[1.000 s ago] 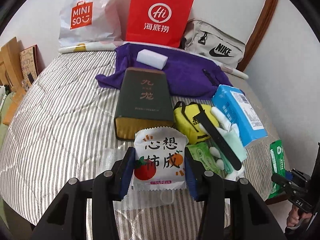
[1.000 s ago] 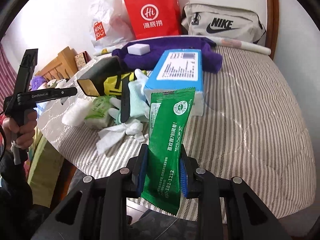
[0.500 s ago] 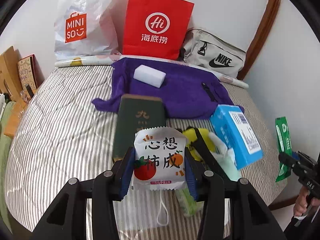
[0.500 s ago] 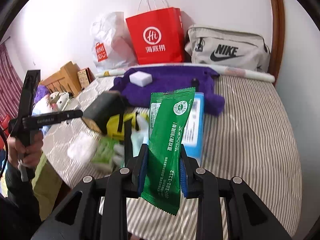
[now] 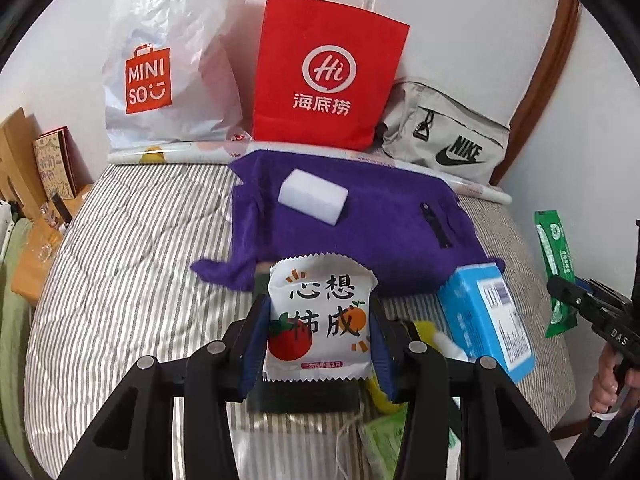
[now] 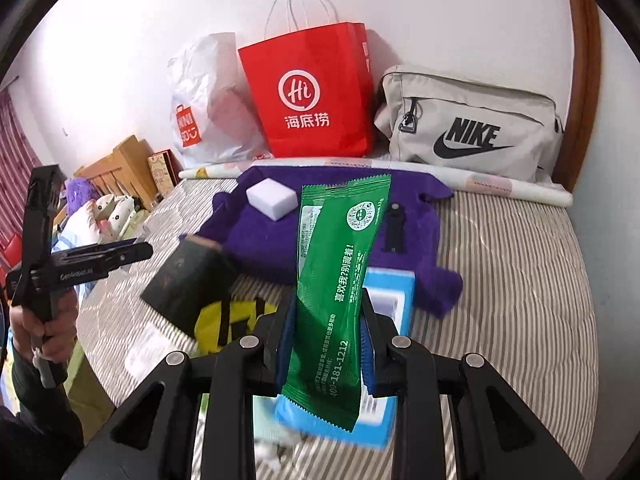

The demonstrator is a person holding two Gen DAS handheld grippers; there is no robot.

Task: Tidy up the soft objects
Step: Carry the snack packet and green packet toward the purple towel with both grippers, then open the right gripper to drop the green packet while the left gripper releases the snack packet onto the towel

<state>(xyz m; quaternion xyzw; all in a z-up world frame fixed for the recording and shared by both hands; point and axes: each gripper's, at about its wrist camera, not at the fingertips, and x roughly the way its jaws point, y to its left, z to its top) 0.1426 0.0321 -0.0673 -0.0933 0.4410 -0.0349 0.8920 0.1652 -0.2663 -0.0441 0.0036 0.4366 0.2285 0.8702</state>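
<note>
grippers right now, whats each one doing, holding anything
left gripper: closed on the white snack packet, fingers pressing its sides.
right gripper: closed on the green sachet, held upright above the bed.

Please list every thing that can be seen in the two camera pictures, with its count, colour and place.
white packet: 1, white with red and orange fruit print, between the left gripper's pads
green packet: 1, green, between the right gripper's pads
towel: 1, purple, spread on the bed
block: 1, white, on the towel
blue box: 1, blue, right of the white packet, on the bed
dark box: 1, dark green, left of the towel
yellow pouch: 1, yellow, below the dark box
red bag: 1, red, against the wall
plastic bag: 1, white, left of the red bag
Nike bag: 1, beige, right of the red bag
bed: 1, striped grey and white
left gripper: 1, black
right gripper: 1, black
</note>
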